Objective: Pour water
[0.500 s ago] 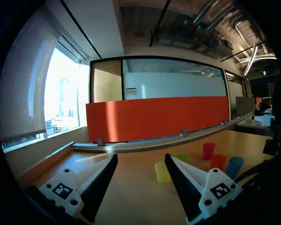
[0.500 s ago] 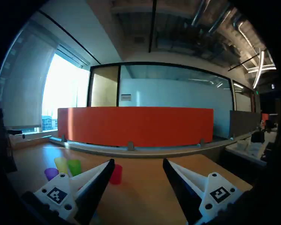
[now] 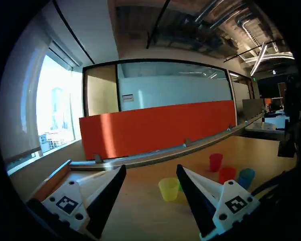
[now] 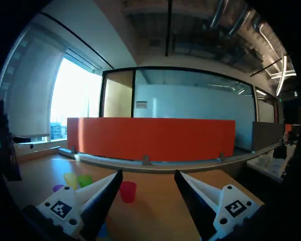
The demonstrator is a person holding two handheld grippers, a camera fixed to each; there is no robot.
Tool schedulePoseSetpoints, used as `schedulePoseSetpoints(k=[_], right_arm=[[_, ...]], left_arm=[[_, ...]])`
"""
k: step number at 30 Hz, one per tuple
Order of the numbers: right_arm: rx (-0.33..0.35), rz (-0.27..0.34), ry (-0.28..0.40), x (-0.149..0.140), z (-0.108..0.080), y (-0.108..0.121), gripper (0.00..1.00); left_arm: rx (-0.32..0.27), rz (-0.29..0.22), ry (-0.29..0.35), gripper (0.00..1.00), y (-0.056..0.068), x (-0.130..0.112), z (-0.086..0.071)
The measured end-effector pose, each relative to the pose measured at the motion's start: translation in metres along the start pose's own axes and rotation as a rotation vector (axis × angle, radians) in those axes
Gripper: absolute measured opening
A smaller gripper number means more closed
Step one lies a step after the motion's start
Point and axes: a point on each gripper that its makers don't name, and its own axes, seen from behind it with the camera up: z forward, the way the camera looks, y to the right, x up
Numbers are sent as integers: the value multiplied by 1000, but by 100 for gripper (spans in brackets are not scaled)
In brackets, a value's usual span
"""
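Yellow cup (image 3: 169,188) is my likely target, but big stuff first. Orange partition (image 3: 158,126) runs across the back of the wooden bench (image 3: 142,213). Left tongs (image 3: 150,166) are wide, with nothing between the fingers. Right tongs (image 4: 147,172) are the same, wide and empty. Both hover above the bench, aimed roughly level at the partition.

Cups are all upright, long axis vertical, mouths up. In the left gripper view the yellow cup stands on the bench ahead, just inside my right finger. A green cup (image 3: 181,187) is mostly hidden behind it. Red cup (image 3: 215,162), orange cup (image 3: 226,174) and blue cup (image 3: 246,178) cluster further right, near each other. In the right gripper view the group lies ahead-left. Yellow and green ones sit with a purple cup (image 4: 58,187) beyond the left finger, and a pink-red cup (image 4: 127,191) is just beside its tip.

So the cups sit between my hands, right of the left tongs and left of the right tongs. My read is that the left tongs are nearer the yellow cup and a side-on grasp around its wall fits. Can't tell if any cup holds water.
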Motion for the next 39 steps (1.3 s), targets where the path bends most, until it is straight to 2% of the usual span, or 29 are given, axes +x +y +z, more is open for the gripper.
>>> schedulePoseSetpoints(k=[5,11,17,23,29,39], right_arm=[[52,-27,-27,-2,1,-10,100],[149,-91,-63,1,3,-27,100],[265,-140,-120,-5,0,-45,100],[345,-161,-172,-13,-2,-54,100],[411,-192,-222,-22,-6,-60,100],[509,-246,-282,-40,-10,-74,100]], left_arm=[[-51,11,-37,93,7,-5,6],[-111,10,-86,93,15,-11,14],[-153,54,-108,93,18,-8,23],[-238,96,-137,93,35,-6,31],[-326,113,-160,93,50,-5,42],[-415,128,-217,93,66,-11,67]])
